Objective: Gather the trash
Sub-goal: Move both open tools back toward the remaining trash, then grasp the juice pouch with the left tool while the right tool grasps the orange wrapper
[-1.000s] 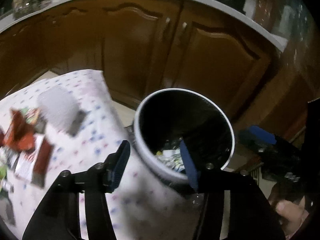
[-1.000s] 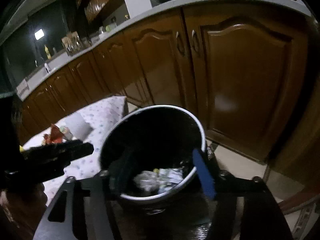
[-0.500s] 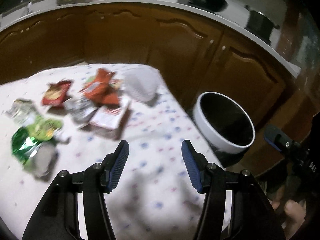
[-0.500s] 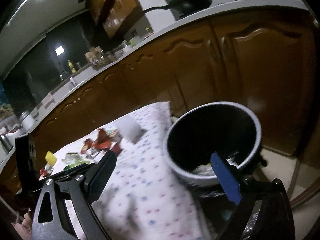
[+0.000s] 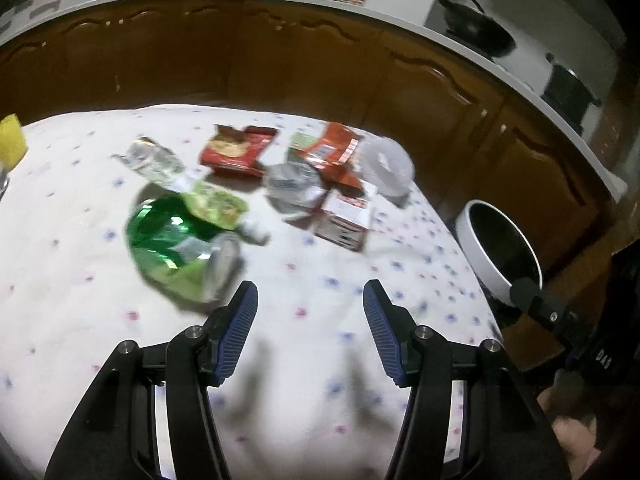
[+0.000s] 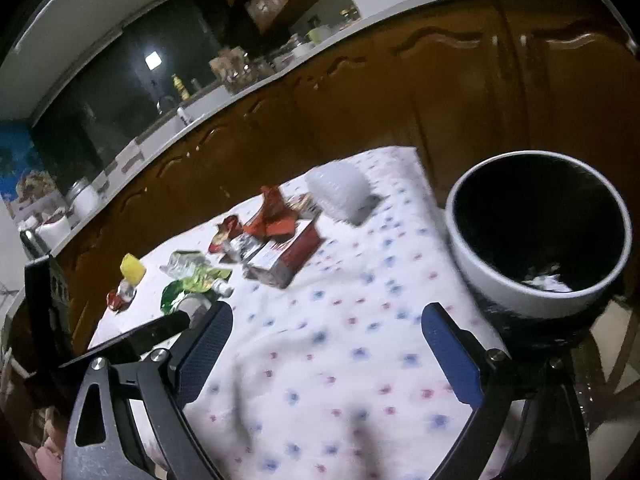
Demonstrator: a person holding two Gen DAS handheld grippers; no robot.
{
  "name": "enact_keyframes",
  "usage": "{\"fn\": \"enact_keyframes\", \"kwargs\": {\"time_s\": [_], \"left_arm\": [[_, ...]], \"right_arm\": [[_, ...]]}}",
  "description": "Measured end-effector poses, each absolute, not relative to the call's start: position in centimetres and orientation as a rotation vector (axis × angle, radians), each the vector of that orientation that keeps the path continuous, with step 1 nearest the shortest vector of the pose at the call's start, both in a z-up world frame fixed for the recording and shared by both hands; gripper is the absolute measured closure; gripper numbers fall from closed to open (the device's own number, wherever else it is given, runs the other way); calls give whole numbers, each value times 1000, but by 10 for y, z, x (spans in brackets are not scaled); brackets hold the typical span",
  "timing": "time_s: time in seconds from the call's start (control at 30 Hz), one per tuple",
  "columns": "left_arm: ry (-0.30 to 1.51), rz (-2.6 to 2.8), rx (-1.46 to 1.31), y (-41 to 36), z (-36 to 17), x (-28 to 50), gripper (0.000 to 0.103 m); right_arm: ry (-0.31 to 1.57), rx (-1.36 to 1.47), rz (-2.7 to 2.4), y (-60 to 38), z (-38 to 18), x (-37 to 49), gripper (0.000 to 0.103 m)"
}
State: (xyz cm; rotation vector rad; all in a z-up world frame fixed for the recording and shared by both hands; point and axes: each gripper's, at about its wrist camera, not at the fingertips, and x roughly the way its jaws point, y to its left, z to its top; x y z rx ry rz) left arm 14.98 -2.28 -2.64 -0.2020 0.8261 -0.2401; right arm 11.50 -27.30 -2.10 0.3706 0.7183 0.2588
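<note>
Trash lies on a table with a white dotted cloth [image 5: 320,300]: a green crumpled bag [image 5: 176,248], a clear plastic wrapper [image 5: 154,162], red snack packets [image 5: 236,152], a red-and-white carton [image 5: 344,216] and a white plastic cup [image 5: 386,168]. A white-rimmed bin [image 5: 500,248] stands off the table's right end; in the right wrist view the bin [image 6: 536,240] holds some wrappers. My left gripper [image 5: 310,328] is open and empty above the cloth, just right of the green bag. My right gripper [image 6: 326,354] is open and empty over the cloth, left of the bin.
Brown kitchen cabinets [image 5: 320,72] under a pale counter run behind the table. A black pan [image 5: 476,28] sits on the counter. A yellow object [image 6: 134,268] lies at the table's far left end. The other gripper's body [image 5: 560,316] shows at the right edge.
Both grippers have swung left, away from the bin's opening and over the table. The trash pile has come into view in front of the left gripper. Both stay open.
</note>
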Motion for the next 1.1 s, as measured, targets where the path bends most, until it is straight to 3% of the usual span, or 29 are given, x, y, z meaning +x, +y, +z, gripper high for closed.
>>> {"fn": "enact_keyframes", "kwargs": {"time_s": [0.77, 0.87, 1.0, 1.1], "left_arm": [[855, -59, -323, 59, -31, 200, 48], [876, -47, -315, 64, -33, 216, 48], [921, -46, -310, 65, -39, 242, 48], [942, -55, -285, 60, -45, 260, 48]], "right_arm": [[740, 340, 355, -215, -18, 180, 7], [735, 336, 358, -208, -16, 197, 10], [744, 334, 356, -199, -16, 222, 22], [746, 342, 341, -195, -19, 245, 24]]}}
